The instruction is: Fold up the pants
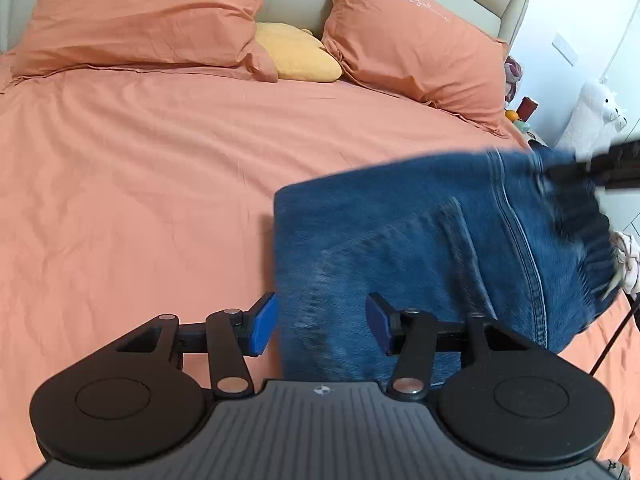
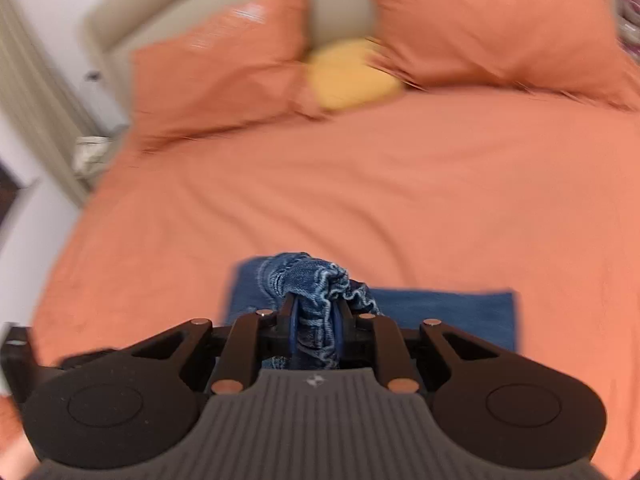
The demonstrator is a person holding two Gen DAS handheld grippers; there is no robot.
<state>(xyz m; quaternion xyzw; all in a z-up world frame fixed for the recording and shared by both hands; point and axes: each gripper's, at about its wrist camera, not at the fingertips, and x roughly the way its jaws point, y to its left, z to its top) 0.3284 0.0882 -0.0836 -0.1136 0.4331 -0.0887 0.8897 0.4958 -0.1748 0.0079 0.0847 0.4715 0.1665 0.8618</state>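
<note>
Where jeans (image 1: 420,248) lie, orange bedspread (image 1: 140,184).

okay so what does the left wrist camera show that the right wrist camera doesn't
Only the left wrist view shows the left gripper, open over the jeans, their back pocket and seam, plus a white plush toy beside the bed. Only the right wrist view shows the right gripper shut on a bunched, gathered edge of the jeans, and a curtain at the left. Both show the orange bedsheet, two orange pillows and the yellow cushion between them.

One jeans (image 1: 420,248), two orange pillows (image 1: 140,12), one yellow cushion (image 1: 298,54).
</note>
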